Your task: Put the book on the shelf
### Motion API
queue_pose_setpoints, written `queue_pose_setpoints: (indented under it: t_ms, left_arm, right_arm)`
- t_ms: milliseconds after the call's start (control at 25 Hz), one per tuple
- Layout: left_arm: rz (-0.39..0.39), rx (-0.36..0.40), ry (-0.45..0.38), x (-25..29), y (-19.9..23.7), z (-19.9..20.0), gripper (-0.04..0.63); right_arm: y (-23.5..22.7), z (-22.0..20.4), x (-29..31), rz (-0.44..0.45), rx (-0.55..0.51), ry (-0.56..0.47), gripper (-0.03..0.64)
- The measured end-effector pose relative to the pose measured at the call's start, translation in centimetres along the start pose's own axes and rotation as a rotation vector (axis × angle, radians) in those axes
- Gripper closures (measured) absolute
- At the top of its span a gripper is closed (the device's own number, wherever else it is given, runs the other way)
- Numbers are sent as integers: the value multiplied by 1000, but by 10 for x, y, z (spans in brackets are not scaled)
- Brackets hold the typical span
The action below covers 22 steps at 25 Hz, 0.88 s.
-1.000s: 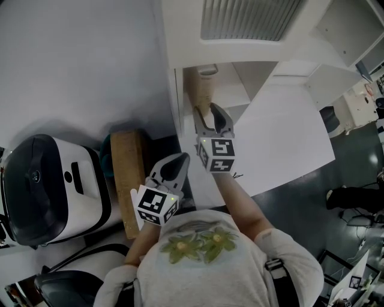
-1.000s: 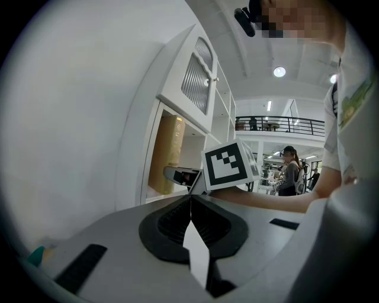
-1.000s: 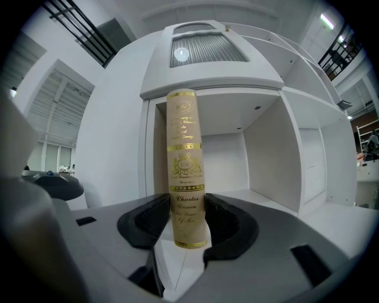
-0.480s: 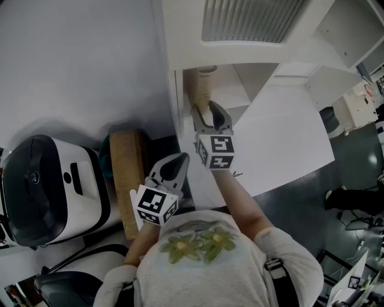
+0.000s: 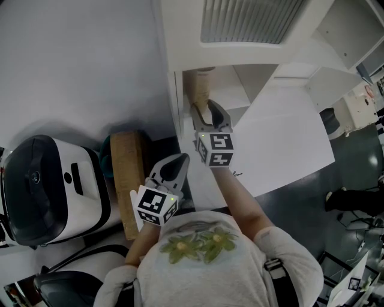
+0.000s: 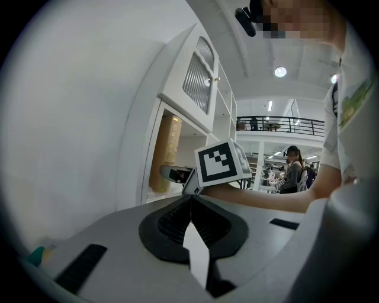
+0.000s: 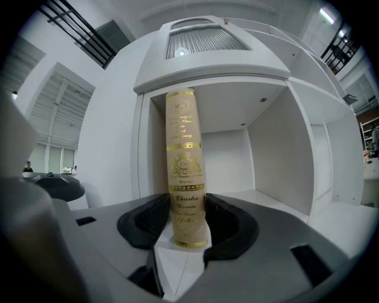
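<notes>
A tall beige book [image 7: 186, 171] with gold lettering stands upright at the left side of the open white shelf compartment [image 7: 260, 198], close to its left wall. My right gripper [image 7: 188, 208] is shut on the book's lower spine, a pad pressing on each side. In the head view the right gripper [image 5: 205, 109] reaches into the shelf opening [image 5: 240, 84], with the book [image 5: 201, 90] just ahead of it. My left gripper [image 5: 179, 159] hangs back below, shut and empty; its jaws meet in the left gripper view [image 6: 190, 200], which also shows the book [image 6: 166, 151] in the shelf.
A black and white appliance [image 5: 48, 186] sits at the left, with a wooden board [image 5: 128, 174] beside it. A white panel [image 5: 288, 138] spreads out right of the shelf. The cabinet has a ribbed glass door [image 5: 249, 18] above the opening. A person [image 6: 294, 168] stands far off.
My right gripper has edged a little farther into the shelf opening with the book. The left gripper has stayed put.
</notes>
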<state>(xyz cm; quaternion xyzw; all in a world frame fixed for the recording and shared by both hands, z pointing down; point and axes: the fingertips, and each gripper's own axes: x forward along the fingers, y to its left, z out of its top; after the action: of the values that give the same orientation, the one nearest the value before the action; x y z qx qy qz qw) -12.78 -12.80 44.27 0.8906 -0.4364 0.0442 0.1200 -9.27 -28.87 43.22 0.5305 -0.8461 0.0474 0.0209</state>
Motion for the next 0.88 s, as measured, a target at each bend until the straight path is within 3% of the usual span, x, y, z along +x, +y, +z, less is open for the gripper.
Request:
queue_pose_setpoints:
  t_ms: [400, 880]
  left_arm:
    - [9, -1, 2, -2, -3, 0, 566]
    - [48, 2, -3, -5, -11, 1, 566]
  right_arm:
    - [0, 1, 5, 19, 6, 3, 411]
    - [6, -4, -24, 120, 65, 20, 411]
